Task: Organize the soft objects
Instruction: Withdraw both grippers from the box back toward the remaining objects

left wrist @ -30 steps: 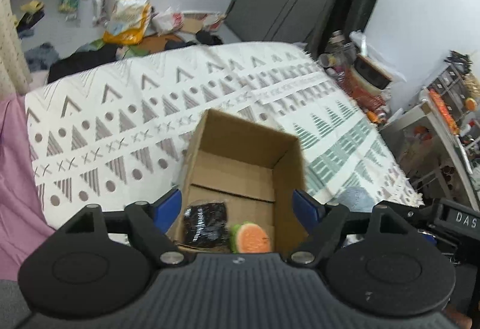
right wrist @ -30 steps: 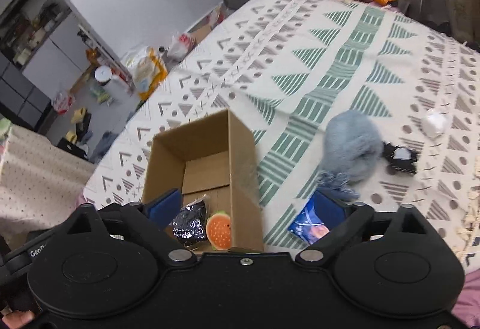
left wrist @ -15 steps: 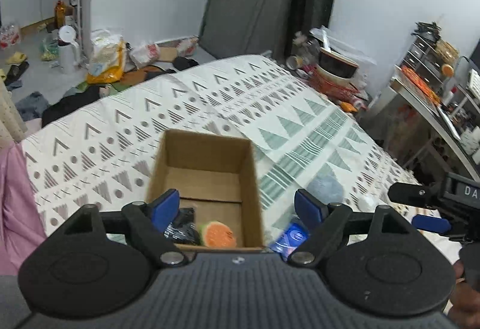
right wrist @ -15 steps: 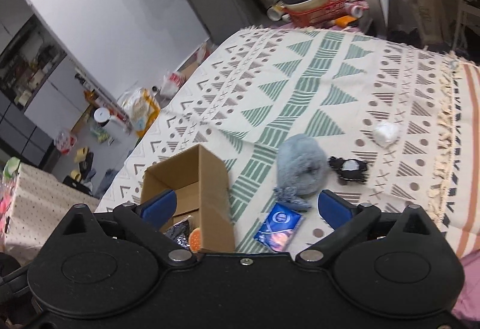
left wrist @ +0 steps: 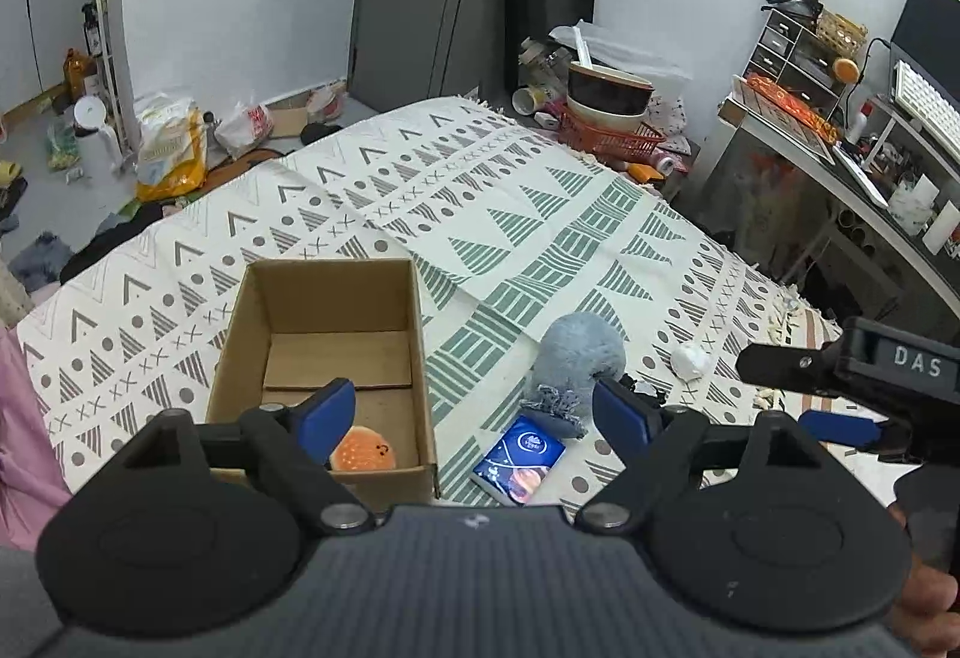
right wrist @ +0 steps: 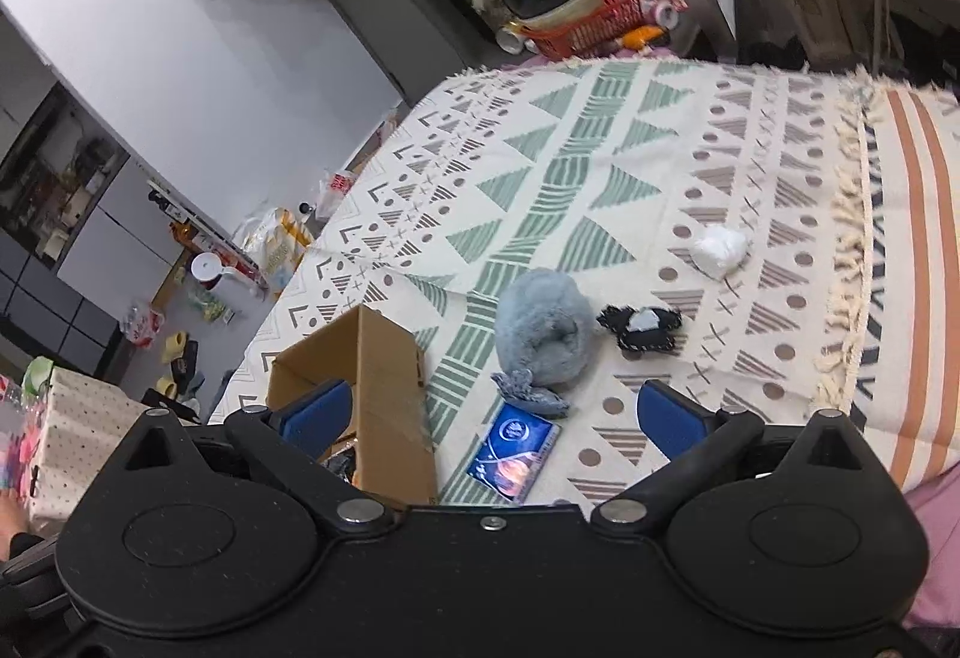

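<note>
Left wrist view
- Left gripper (left wrist: 474,412): blue fingers spread wide apart, holding nothing, above the near end of the bed.
- Cardboard box (left wrist: 420,358): open-topped, sitting on the patterned blanket (left wrist: 540,214), under the left finger.
- Orange plush (left wrist: 363,451): round, lying inside the box at its near right corner.
- Blue fluffy toy (left wrist: 579,355): on the blanket to the right of the box, apart from it.
- Blue packet (left wrist: 519,457): flat on the blanket between the box and the fluffy toy, near both.
- White wad (left wrist: 690,361): small, on the blanket beyond the fluffy toy to the right.
- Right gripper (left wrist: 840,427): seen from the side at the right edge; its opening cannot be judged from here.

Right wrist view
- Right gripper (right wrist: 489,409): blue fingers wide apart, empty, above the blanket's near edge.
- Cardboard box (right wrist: 393,406): at lower left, partly behind the left finger; a dark crinkled item (right wrist: 342,463) shows inside.
- Blue packet (right wrist: 513,457): just right of the box.
- Blue fluffy toy (right wrist: 543,325): just beyond the packet.
- Black and white toy (right wrist: 642,325): just right of the fluffy toy.
- White wad (right wrist: 717,247): farther away, near the fringed blanket edge.
</note>
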Motion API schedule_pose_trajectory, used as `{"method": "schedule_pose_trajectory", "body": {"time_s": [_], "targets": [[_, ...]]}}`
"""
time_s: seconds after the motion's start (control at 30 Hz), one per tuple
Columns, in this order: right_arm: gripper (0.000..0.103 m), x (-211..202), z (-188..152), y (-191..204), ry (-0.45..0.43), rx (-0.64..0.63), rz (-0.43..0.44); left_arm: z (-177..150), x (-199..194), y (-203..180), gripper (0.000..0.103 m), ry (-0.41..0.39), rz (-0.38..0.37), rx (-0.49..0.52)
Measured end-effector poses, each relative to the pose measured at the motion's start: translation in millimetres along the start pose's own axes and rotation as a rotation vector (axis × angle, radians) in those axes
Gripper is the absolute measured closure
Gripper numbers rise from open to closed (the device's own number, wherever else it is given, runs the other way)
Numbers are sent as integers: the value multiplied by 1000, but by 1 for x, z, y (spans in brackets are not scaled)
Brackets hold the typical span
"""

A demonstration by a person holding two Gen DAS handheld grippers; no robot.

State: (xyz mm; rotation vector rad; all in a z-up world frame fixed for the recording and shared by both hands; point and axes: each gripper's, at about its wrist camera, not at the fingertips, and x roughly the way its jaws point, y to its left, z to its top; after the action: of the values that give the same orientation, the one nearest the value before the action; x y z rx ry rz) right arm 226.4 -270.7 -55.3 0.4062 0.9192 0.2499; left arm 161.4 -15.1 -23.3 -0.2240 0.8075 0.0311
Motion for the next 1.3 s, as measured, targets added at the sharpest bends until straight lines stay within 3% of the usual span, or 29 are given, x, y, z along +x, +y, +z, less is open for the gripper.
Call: {"method": "schedule_pose_trajectory", "body": {"time_s": [0.63, 0.9, 1.3], "targets": [[0, 36, -13, -36, 123, 90, 148, -26, 55, -55, 18, 103, 6, 108], [0, 55, -11, -59, 122, 133, 164, -39, 88, -62, 19, 161, 7, 124], [1, 86, -14, -88, 188, 183, 151, -48, 132, -72, 21, 227, -6, 134]]}}
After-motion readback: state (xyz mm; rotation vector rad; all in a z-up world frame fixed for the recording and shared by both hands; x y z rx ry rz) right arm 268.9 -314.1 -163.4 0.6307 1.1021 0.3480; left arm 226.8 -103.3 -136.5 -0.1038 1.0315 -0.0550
